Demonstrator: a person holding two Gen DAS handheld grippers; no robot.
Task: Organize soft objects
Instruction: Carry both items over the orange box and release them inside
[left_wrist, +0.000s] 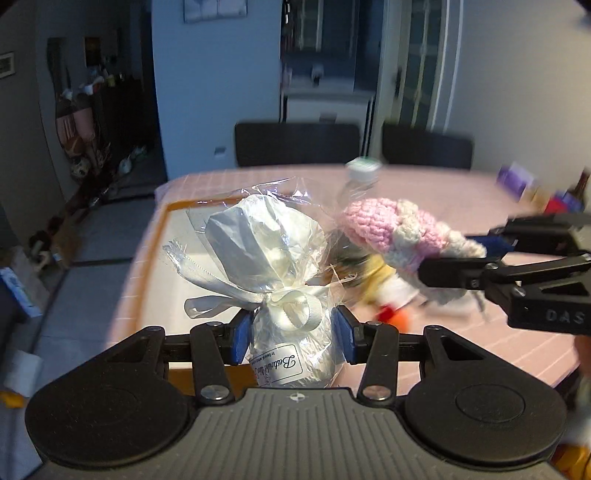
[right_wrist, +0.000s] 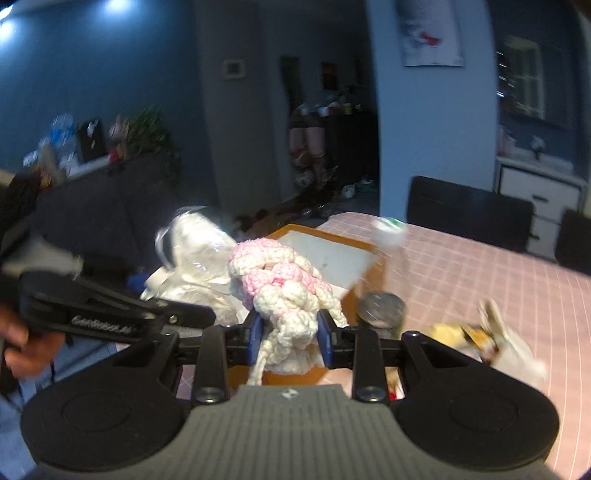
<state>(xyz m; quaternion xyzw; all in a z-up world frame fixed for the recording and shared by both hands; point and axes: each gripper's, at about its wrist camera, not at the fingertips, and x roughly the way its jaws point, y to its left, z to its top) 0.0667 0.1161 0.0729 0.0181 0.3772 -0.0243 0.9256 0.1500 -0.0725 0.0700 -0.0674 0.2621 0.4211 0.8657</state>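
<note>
My left gripper (left_wrist: 291, 336) is shut on a white cellophane-wrapped bundle (left_wrist: 269, 251) tied with a cream ribbon, held above the wooden-framed white tray (left_wrist: 173, 236). My right gripper (right_wrist: 290, 332) is shut on a pink and white crocheted toy (right_wrist: 277, 280), also held in the air. In the left wrist view the crocheted toy (left_wrist: 391, 229) and the right gripper (left_wrist: 458, 266) come in from the right, close beside the bundle. In the right wrist view the bundle (right_wrist: 199, 251) and the left gripper (right_wrist: 192, 314) sit at the left.
The table has a pink checked cloth (left_wrist: 424, 192). A clear bottle with a white cap (left_wrist: 360, 173), a glass jar (right_wrist: 380, 310) and yellow and white soft items (right_wrist: 480, 339) stand on it. Two dark chairs (left_wrist: 295, 144) are at the far edge.
</note>
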